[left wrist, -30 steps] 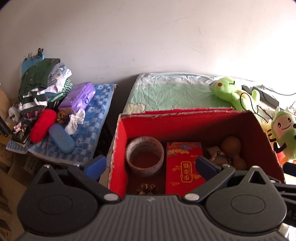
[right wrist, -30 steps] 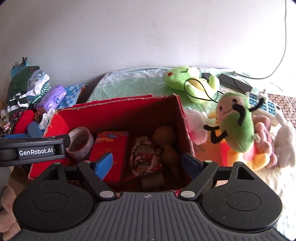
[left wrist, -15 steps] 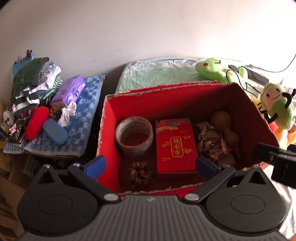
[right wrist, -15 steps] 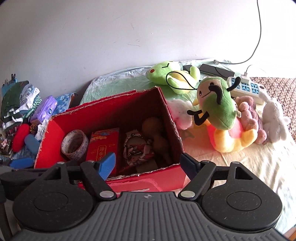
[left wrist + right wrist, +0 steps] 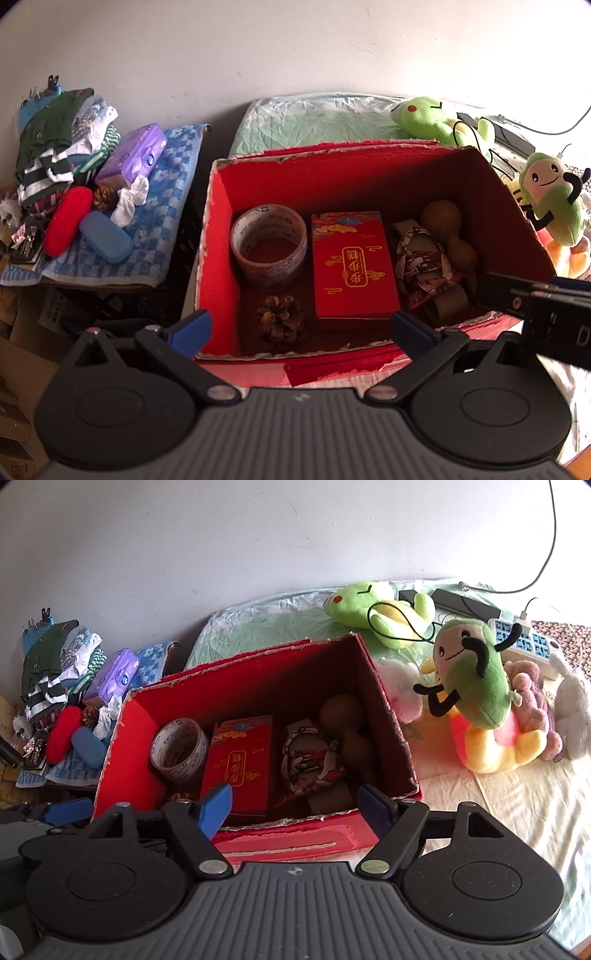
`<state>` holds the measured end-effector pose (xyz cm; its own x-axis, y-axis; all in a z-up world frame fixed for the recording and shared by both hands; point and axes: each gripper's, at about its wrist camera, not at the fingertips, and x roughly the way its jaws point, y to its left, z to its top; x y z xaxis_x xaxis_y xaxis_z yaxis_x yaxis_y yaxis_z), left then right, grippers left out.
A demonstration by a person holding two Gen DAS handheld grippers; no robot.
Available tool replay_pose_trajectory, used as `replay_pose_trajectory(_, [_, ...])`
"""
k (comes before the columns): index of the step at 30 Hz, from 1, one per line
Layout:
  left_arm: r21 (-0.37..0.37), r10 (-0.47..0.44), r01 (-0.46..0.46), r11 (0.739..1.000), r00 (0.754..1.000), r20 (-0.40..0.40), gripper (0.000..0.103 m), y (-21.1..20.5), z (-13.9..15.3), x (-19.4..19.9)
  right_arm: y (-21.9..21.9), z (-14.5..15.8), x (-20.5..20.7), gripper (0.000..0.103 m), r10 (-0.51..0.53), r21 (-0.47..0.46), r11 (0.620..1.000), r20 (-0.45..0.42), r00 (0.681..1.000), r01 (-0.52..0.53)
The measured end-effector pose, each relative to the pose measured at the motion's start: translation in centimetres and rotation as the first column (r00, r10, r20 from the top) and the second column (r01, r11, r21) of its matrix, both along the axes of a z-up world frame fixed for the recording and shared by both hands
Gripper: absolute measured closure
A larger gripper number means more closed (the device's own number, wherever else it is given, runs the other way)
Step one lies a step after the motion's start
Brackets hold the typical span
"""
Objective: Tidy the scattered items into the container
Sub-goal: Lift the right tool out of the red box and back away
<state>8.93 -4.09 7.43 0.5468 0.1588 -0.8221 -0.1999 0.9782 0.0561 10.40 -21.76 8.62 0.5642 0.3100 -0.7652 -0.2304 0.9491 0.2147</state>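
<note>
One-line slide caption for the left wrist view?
Open left gripper above red box holding tape roll, red packet, pine cone, gourd.

Left gripper (image 5: 301,328) stands wide apart, empty, above the red box's (image 5: 218,258) near wall. Inside lie a tape roll (image 5: 268,245), pine cone (image 5: 281,322), red packet (image 5: 352,266) and gourd (image 5: 448,232).

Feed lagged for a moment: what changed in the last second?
The left tool and right tool drew back from the red box; its near wall now shows. Both open, empty; nothing taken or released. The tape roll, pine cone and gourd lie unmoved inside.
</note>
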Motion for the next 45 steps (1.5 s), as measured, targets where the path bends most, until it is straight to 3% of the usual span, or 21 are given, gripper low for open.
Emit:
replay_pose_trajectory(10, [-0.005,0.035,-0.035,0.999,0.999,-0.013,0.001,0.9,0.3,1.2,-0.2,0.3,0.5,0.019,-0.034,-0.034,0.999,0.012,0.999,0.034])
replay_pose_trajectory(17, [-0.014,-0.018,0.018,1.0,1.0,-0.015,0.001,-0.1,0.0,0.9,-0.7,0.7,0.1,0.02,-0.004,-0.053,0.999,0.037,0.999,0.006])
replay_pose_trajectory(29, [-0.041,-0.111,0.11,0.993,0.994,-0.008,0.001,-1.7,-1.0,-0.3,-1.3,0.0,-0.6,0.022,-0.012,-0.068,0.998,-0.004,1.0,0.012])
replay_pose_trajectory(34, [0.04,-0.168,0.168,0.985,0.986,0.011,0.001,-3.3,-1.6,-1.6,-0.9,-1.1,-1.5,0.023,0.019,-0.094,0.995,-0.041,0.999,-0.023])
replay_pose_trajectory(37, [0.053,-0.183,0.181,0.982,0.983,0.03,0.001,-3.6,-1.3,-2.4,-1.2,-1.4,-1.7,0.023,0.015,-0.107,0.994,-0.063,0.998,-0.022])
replay_pose_trajectory(42, [0.125,-0.201,0.185,0.975,0.972,0.121,0.001,-4.5,-0.3,-4.0,-2.2,-1.4,-1.9,0.023,-0.026,-0.13,0.991,-0.061,0.998,0.018])
replay_pose_trajectory(45, [0.105,-0.203,0.192,0.976,0.973,0.106,0.001,-4.4,-0.5,-4.1,-2.8,-2.0,-1.8,0.023,-0.055,-0.146,0.988,-0.078,0.995,0.043])
